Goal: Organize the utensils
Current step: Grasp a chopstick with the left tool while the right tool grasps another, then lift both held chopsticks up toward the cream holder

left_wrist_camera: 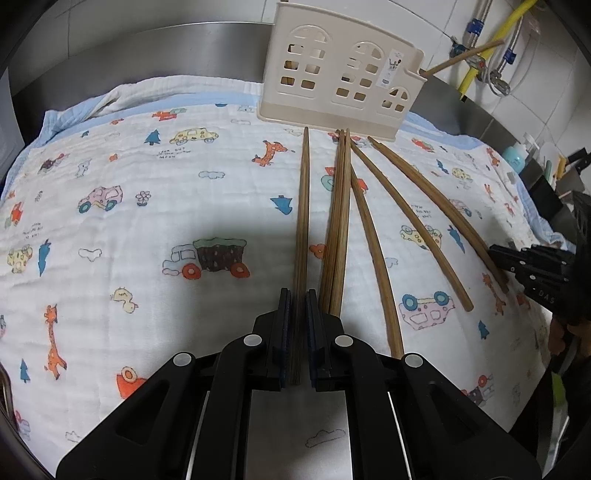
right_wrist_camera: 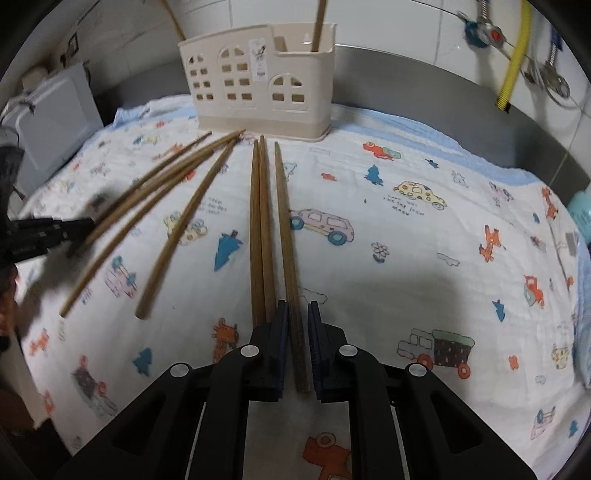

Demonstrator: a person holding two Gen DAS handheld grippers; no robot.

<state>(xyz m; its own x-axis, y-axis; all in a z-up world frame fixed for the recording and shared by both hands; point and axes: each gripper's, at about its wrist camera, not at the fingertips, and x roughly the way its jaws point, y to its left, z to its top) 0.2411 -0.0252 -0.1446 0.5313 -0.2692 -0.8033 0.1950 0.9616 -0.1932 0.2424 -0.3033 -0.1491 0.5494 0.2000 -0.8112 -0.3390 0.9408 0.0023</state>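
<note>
Nearest the lens, your left claw (left_wrist_camera: pixel 298 295) is clamping the thick end of one wooden chopstick (left_wrist_camera: pixel 302 221), its jaws pressed together on the wood. Your right claw (right_wrist_camera: pixel 297 308) is doing the same with the rightmost chopstick (right_wrist_camera: pixel 285 221) of the row. Both sticks are lying with their long axes running straight ahead from the claws, tips pointing at the foot of the cream utensil holder (left_wrist_camera: pixel 341 81), which is standing upright at the far edge of the cloth. That alignment is what the coming move looks to turn on: each stick must be lifted and tipped upright to drop into the holder's open top. Neither hand looks clearly nearer to it. Between your two claws, the loose chopsticks (left_wrist_camera: pixel 373 236) are fanning out flat on the cloth, tips converging near the holder. Another stick (right_wrist_camera: pixel 318 26) is already standing in it. Everything is resting on a cartoon-print blanket (left_wrist_camera: pixel 147 206) spread over a steel counter (left_wrist_camera: pixel 184 48), with white wall tiles (right_wrist_camera: pixel 406 22) and a yellow hose (right_wrist_camera: pixel 513 55) behind.
</note>
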